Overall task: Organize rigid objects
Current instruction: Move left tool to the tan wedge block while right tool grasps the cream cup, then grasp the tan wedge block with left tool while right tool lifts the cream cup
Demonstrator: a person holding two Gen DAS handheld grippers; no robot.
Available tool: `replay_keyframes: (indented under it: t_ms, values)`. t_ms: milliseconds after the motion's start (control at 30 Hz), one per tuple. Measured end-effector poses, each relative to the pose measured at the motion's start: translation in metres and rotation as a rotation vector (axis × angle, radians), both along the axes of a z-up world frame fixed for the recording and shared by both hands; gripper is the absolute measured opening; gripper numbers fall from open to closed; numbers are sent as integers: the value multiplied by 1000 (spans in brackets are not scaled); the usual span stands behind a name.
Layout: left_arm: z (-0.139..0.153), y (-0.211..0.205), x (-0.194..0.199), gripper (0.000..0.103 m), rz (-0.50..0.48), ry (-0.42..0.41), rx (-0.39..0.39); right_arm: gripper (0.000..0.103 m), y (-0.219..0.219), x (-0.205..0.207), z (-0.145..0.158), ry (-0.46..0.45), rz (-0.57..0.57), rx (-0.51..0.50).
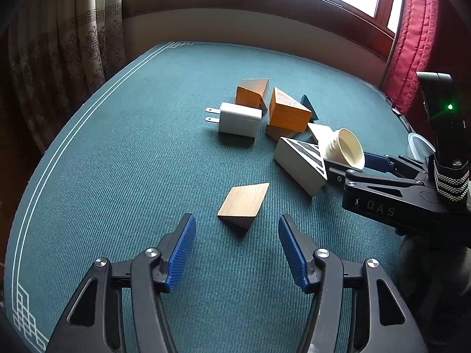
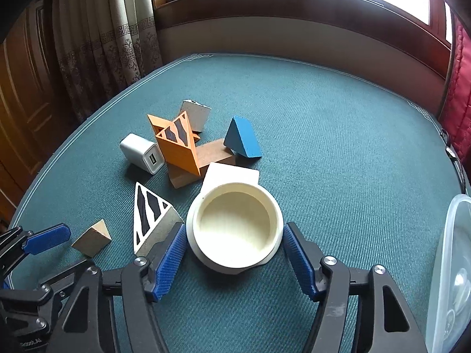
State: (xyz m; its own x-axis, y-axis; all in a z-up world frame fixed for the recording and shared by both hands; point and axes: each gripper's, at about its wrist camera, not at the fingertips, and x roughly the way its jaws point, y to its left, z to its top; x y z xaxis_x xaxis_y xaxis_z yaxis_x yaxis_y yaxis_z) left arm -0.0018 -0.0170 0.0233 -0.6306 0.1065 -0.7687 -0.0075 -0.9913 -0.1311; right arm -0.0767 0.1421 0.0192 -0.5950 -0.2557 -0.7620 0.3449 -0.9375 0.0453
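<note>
A cream cup (image 2: 235, 229) lies tilted with its mouth toward my right gripper (image 2: 235, 228), whose blue pads sit against its rim on both sides. From the left wrist view the right gripper (image 1: 348, 161) comes in from the right, shut on the cup (image 1: 344, 147). My left gripper (image 1: 236, 219) stands open over the teal cloth. A small plain wooden wedge (image 1: 243, 203) lies just beyond its tips, untouched. Behind sit a white charger (image 1: 240, 119), orange blocks (image 1: 287, 111) and a striped white wedge (image 1: 300, 161).
A blue wedge (image 2: 243, 141) and brown blocks (image 2: 212, 153) sit in the pile behind the cup. A clear plastic container (image 2: 453, 264) stands at the right table edge. The teal table cloth (image 1: 117, 161) ends at curtains on the left and a window wall behind.
</note>
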Motion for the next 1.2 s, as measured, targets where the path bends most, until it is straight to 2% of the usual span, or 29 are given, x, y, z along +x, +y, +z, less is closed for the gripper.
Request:
replay_keyframes:
  t_ms: [300, 567, 667, 833, 933, 1200]
  values:
    - [-5, 12, -9, 60, 144, -40, 59, 70, 12, 11, -2, 5, -26, 22]
    - [-9, 26, -27, 60, 290, -23, 6, 70, 23, 21, -3, 9, -31, 20]
    - [-10, 29, -30, 56, 300, -11, -28, 70, 23, 21, -2, 10, -31, 24]
    - [-12, 29, -25, 42, 318, 9, -40, 70, 25, 24, -2, 11, -28, 17]
    - [-13, 24, -21, 34, 305, 23, -36, 70, 23, 27, -3, 15, -27, 21]
    - [-8, 18, -3, 25, 216, 74, 19, 70, 25, 41, -1, 40, -11, 20]
